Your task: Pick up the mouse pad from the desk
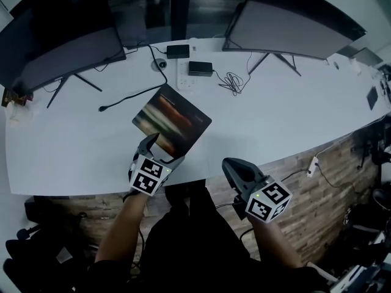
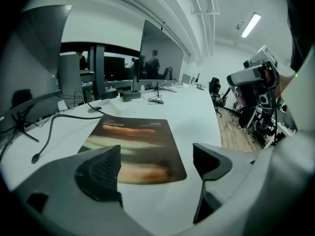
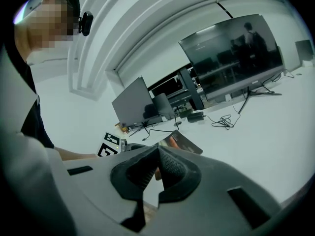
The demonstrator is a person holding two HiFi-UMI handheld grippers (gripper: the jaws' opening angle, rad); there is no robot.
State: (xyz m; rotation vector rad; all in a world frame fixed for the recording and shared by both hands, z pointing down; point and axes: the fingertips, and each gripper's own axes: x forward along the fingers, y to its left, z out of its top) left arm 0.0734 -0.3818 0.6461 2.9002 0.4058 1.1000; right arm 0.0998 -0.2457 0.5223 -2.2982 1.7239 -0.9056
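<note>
- Far left: dark monitor (image 1: 61, 47) on a thin-legged stand, at the back of the curved white desk (image 1: 55, 151).
- Black cable (image 1: 131, 96) snaking from the back of the desk to a loose plug end left of centre.
- Mouse pad (image 1: 173, 122) flat on the desk, turned corner-on, near the front edge; dark print with blurred orange and pale streaks.
- Left gripper (image 1: 162, 151) over the pad's near corner, pointing down at it; jaws spread wide, pads clear of the pad, nothing gripped.
- Behind the pad: black box (image 1: 178, 50) and black power brick (image 1: 200, 68) near the back edge, tangled thin cable (image 1: 232, 81) to the right of them.
- Right gripper (image 1: 231, 165) off the desk's front edge, over the person's lap; jaws clenched tip to tip, nothing between them.
- Right: second dark monitor (image 1: 293, 20) at the back, bare desk in front of it.
- Far right: wood-plank floor (image 1: 317, 206) below the desk edge, white adapter (image 1: 313, 163) hanging on a cord.
- Room: white walls and ceiling, strip light (image 2: 251, 24) overhead, office chairs (image 2: 214, 88) beyond the desk end.
</note>
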